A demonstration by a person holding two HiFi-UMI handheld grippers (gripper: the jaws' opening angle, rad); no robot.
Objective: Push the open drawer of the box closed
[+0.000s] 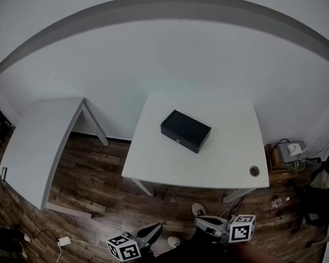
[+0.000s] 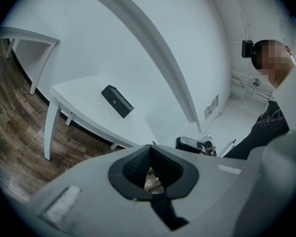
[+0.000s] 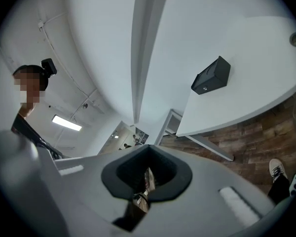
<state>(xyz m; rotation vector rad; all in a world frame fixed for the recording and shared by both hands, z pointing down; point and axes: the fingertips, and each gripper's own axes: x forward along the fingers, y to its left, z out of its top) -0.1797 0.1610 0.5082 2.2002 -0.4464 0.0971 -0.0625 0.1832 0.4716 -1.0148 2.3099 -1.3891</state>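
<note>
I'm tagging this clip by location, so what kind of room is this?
Probably a sparse office or test room: a plain white table, a second table, wood-plank floor and cabled equipment by a bare white wall.

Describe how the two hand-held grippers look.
The left hand-held gripper and the right hand-held gripper look alike. Each has a broad, light grey shell that ends in two black, finely textured pads. Each also carries a white cube printed with black square markers: the left cube and the right cube. The person wears a dark top.
</note>
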